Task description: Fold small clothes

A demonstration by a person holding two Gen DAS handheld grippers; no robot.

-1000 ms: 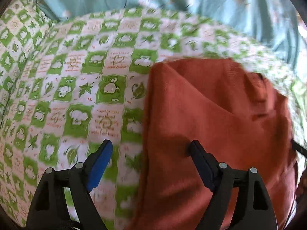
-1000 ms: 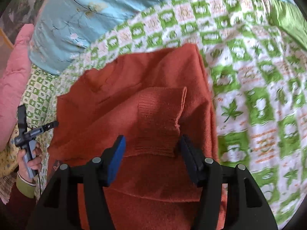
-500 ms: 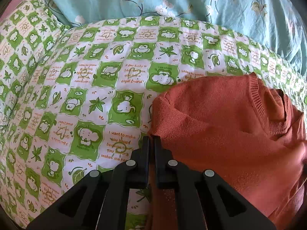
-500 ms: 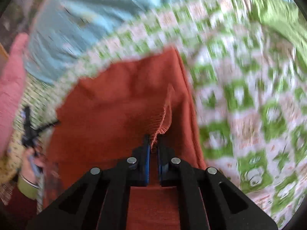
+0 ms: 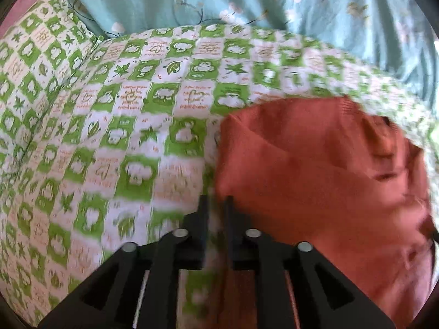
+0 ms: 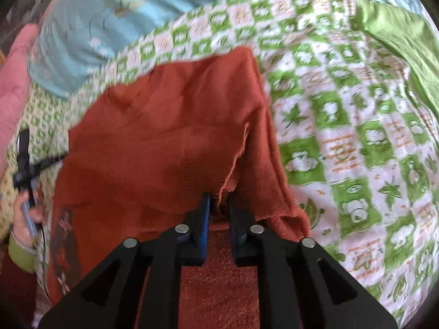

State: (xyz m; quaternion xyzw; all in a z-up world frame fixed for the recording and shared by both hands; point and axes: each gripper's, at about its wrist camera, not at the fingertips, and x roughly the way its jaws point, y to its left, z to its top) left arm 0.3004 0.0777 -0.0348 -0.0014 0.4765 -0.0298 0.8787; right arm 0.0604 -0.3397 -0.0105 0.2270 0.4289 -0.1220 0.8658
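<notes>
Rust-red knit sweater (image 6: 170, 142) lies on the green checked bedsheet (image 5: 115, 126). Right tongs (image 6: 218, 205), just eased, pinch its ribbed edge; left tongs (image 5: 215, 205), just parted slightly, show sheet between them, gripping nothing. Lift both sides evenly so the fold lands square.

Your work surface is a bedsheet (image 5: 131, 126) in a green-and-white check, printed with cartoon animals, leaves and short orange text. It shows creases and fills most of both views. Behind it you have a light blue quilt (image 5: 247, 5) with a flower-and-twig print, bunched along the far edge. A pink cushion (image 6: 13, 82) lies at the left of the right wrist view, touching the quilt. A plain green cloth (image 6: 397, 33) sits at the upper right there.
</notes>
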